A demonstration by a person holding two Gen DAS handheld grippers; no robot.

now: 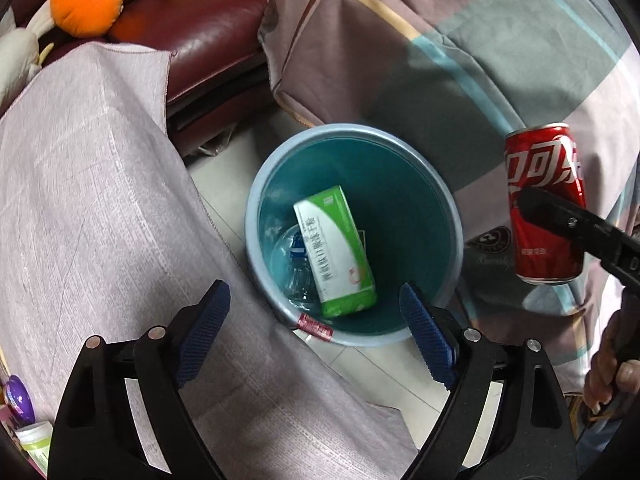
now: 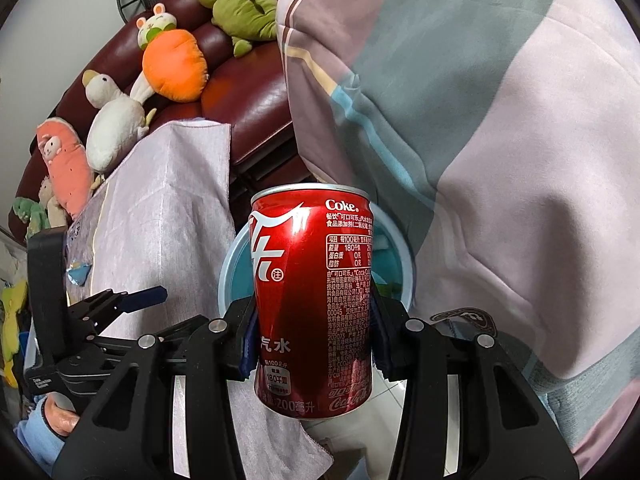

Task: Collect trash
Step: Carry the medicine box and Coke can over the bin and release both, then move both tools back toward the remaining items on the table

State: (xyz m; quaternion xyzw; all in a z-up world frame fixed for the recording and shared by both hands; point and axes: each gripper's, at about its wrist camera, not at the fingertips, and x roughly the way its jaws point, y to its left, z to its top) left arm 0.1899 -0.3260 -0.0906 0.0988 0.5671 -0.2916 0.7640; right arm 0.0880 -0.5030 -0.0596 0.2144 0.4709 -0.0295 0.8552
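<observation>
Item: red cola can (image 2: 312,300), clamped across its body by the right tool (image 2: 314,340). Position: held in the air just beside the blue bin (image 1: 256,240) rim, not yet over the opening. Orientation: upright, long axis vertical.

Left tool (image 1: 316,328): spread wide, empty, above the bin; green carton (image 1: 336,252) already inside.

Handling advice: centre the can over the bin mouth before letting go.

Both handheld grippers are matte black plastic frames with triangular cut-outs and round silver pivot pins. The left gripper (image 1: 316,312) carries ribbed dark-blue pads (image 1: 428,340) on its jaws; the right gripper (image 2: 314,340) has matching blue pads. A light-blue sleeve (image 2: 34,436) covers one wrist.
</observation>
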